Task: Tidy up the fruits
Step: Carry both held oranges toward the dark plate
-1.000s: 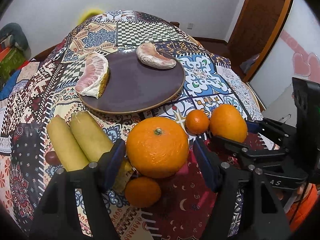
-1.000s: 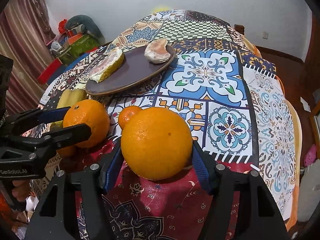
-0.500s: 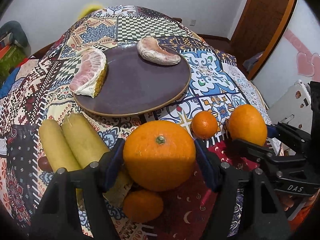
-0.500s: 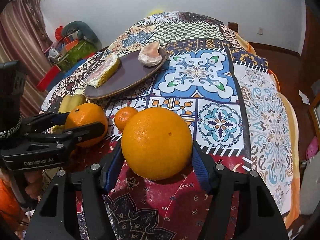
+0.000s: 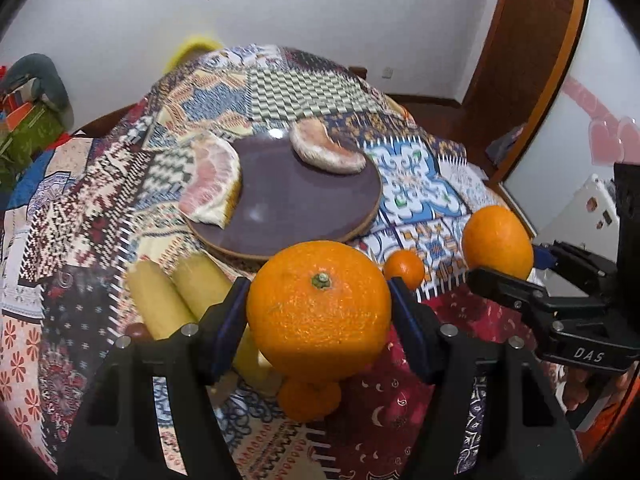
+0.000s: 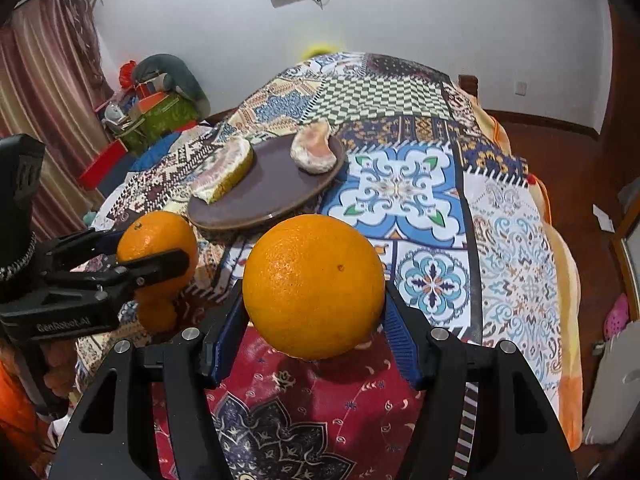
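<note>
Left tool (image 5: 318, 310) clenched on stemmed orange (image 5: 318, 312), right tool (image 6: 314, 312) clenched on second orange (image 6: 313, 286); both lifted above desk (image 6: 400, 188), short of plate (image 5: 296, 208). Plate holds two pomelo pieces (image 5: 212, 186). Small tangerines (image 5: 404, 269), bananas (image 5: 158, 306) left on cloth. Judgement: early-to-mid.

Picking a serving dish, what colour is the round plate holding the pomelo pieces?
Dark purple-brown round plate, clearest in the left wrist view.

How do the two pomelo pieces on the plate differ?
The left pomelo piece is a thick wedge with yellow rind on its side, overhanging the plate rim. The right pomelo piece is a curved peeled segment without yellow rind, lying at the plate's far edge. Both show pink flesh and white pith.
</note>
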`<state>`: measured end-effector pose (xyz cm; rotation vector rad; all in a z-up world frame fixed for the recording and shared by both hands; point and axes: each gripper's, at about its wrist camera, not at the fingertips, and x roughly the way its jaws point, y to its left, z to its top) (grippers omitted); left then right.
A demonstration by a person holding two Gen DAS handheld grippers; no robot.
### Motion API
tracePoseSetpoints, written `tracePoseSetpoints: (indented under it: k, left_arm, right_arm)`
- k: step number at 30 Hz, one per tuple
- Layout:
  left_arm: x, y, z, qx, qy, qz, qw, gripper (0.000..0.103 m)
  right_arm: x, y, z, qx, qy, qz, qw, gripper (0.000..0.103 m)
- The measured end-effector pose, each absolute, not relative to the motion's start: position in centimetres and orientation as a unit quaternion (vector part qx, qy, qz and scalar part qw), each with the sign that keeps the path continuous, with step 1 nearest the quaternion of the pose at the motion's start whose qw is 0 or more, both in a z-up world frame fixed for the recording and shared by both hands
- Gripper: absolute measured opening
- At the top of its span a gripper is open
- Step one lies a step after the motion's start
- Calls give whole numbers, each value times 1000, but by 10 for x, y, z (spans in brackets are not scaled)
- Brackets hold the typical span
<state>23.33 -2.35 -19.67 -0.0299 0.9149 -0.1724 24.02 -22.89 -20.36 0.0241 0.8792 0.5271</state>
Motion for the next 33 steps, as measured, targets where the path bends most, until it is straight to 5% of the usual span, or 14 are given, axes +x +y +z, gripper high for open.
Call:
tracePoseSetpoints:
  k: [18,33]
  left_arm:
    - [254,21,-144,-43,380,-45,923,68]
    - [306,32,-163,-60,394,-43,916,68]
  right_arm:
    - [268,-211,-162,-21,359,262,896,60]
    - [300,-185,-166,-37,354,277,893,60]
